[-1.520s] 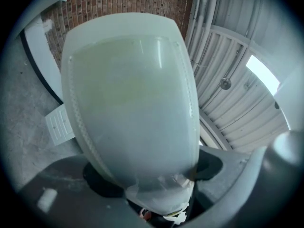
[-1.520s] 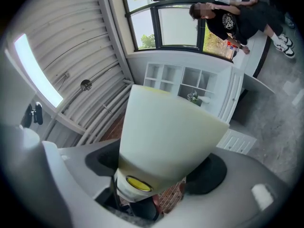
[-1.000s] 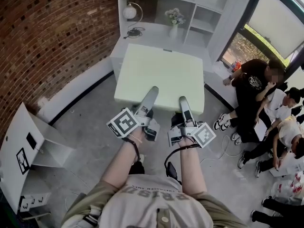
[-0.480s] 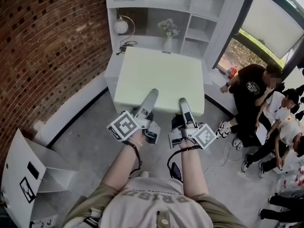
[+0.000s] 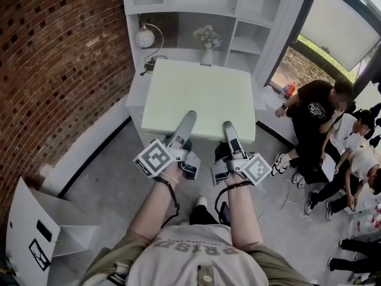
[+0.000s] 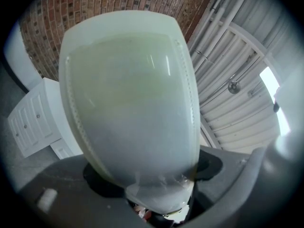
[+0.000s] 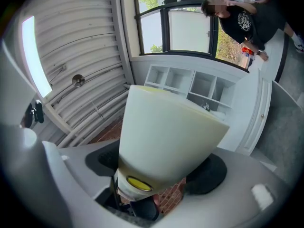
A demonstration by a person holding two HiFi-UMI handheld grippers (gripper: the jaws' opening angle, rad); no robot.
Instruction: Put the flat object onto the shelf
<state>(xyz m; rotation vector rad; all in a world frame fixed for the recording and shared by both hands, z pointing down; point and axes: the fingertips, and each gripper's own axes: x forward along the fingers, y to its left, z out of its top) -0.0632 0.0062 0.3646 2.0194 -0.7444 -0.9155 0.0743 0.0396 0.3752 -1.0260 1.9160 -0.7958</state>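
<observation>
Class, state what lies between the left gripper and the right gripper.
In the head view, only the near edge of the flat pad, clamped by the left gripper and right gripper.

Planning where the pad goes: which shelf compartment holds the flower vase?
The wide compartment just beyond the flat pad: it alone holds the flower vase and a round white object. The narrower cubbies at right show neither.

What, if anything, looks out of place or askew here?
A white cabinet at the head view's lower left seems to lean, tipped on the floor rather than standing upright. Otherwise nothing stands out: the pad is held level, and the shelf looks tidy.
</observation>
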